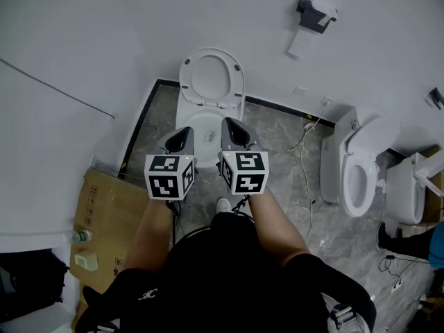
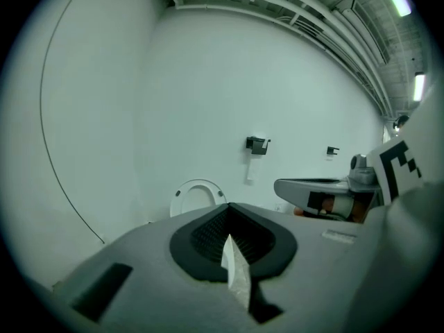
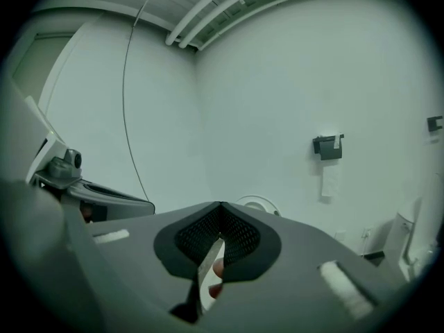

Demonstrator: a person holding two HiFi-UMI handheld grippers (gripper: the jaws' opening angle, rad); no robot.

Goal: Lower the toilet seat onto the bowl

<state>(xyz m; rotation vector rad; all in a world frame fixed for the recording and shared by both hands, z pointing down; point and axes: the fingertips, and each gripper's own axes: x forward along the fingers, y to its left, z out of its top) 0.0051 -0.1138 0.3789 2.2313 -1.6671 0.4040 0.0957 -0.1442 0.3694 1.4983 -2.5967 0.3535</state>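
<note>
A white toilet stands against the wall with its seat (image 1: 211,78) raised upright above the open bowl (image 1: 202,127). Both grippers hover side by side over the bowl's front, a short way below the seat and touching nothing. My left gripper (image 1: 180,137) is shut and empty, and so is my right gripper (image 1: 233,129). In the left gripper view the raised seat (image 2: 198,193) shows just past the closed jaws of the left gripper (image 2: 229,212). In the right gripper view only the seat's top (image 3: 258,203) peeks over the right gripper (image 3: 220,208).
A toilet-paper holder (image 1: 315,14) hangs on the wall to the right. Two more toilets (image 1: 359,166) stand at the right, with cables (image 1: 305,159) on the marble floor between. Flattened cardboard (image 1: 104,210) and a water bottle (image 1: 80,236) lie at the left.
</note>
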